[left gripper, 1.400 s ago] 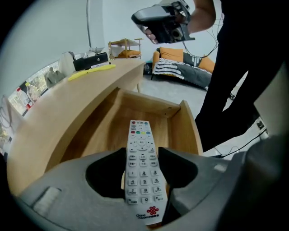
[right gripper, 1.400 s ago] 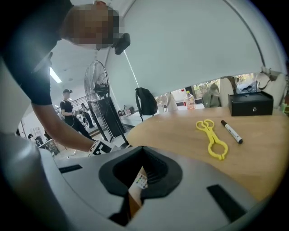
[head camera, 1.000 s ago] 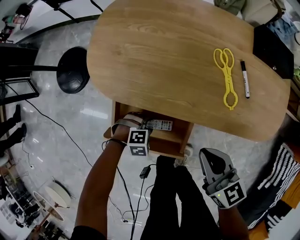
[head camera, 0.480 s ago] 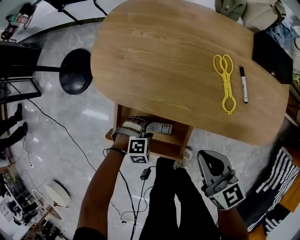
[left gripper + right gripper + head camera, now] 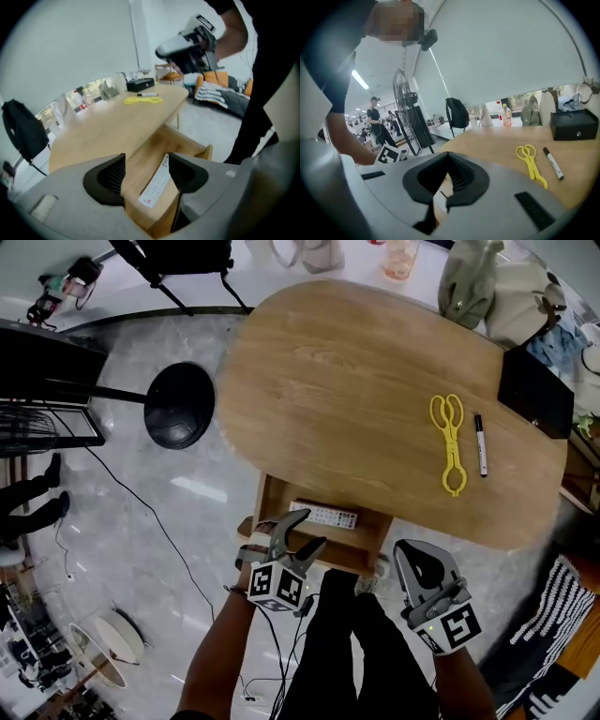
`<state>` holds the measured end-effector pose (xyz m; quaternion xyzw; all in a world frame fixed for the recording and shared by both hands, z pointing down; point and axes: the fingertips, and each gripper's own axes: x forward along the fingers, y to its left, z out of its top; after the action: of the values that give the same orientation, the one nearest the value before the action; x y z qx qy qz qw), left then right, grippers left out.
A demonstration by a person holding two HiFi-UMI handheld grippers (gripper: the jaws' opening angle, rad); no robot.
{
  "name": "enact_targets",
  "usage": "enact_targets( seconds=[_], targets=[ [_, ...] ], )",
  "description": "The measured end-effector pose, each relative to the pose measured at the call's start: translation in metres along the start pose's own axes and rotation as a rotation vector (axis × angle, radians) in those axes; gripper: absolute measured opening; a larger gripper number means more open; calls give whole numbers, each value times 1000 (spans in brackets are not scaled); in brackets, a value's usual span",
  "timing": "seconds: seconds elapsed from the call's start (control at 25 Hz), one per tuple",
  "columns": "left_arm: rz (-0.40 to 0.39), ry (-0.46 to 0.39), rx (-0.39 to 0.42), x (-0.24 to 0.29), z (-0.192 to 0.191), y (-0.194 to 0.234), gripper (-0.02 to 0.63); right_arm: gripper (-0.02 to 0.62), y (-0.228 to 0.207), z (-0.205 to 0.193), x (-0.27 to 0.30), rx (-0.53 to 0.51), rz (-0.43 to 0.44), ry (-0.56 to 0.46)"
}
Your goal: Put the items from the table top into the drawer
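Note:
A white remote (image 5: 323,515) lies in the open wooden drawer (image 5: 361,555) under the table (image 5: 356,371). My left gripper (image 5: 300,535) hangs just above the drawer's front. Its jaws have just been opening and nothing is between them; the left gripper view looks past them (image 5: 146,176) down at the remote (image 5: 157,185). On the table's right part lie yellow tongs (image 5: 448,442) and a black marker (image 5: 480,444). My right gripper (image 5: 419,561) is shut and empty, off the table's near edge. The right gripper view shows the tongs (image 5: 529,161) and marker (image 5: 553,164) ahead.
A black box (image 5: 534,390) sits at the table's far right corner, with bags (image 5: 469,282) behind it. A black round stand base (image 5: 178,404) and cables lie on the floor to the left. The person's legs (image 5: 347,643) are below the drawer.
My left gripper has lifted out of the drawer and rolled, leaving the remote inside, and its jaws stand wider. The right gripper has risen a little.

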<state>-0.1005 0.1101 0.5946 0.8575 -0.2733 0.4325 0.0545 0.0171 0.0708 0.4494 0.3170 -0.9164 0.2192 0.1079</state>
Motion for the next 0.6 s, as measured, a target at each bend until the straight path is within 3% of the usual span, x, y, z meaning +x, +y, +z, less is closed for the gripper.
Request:
enact_targets(
  seconds=[0.12,0.36,0.6],
  targets=[
    [106,-125,-154,-30,40,26,223,-3,2,22,9,-22,-4,-10],
    [268,-271,-350,-73,88,73,42,-3,-3,54,19,-64,-63,-5],
    [280,-358,-504,-83,117,93,17,-3,-48,57,16,-107,-241,51]
  ],
)
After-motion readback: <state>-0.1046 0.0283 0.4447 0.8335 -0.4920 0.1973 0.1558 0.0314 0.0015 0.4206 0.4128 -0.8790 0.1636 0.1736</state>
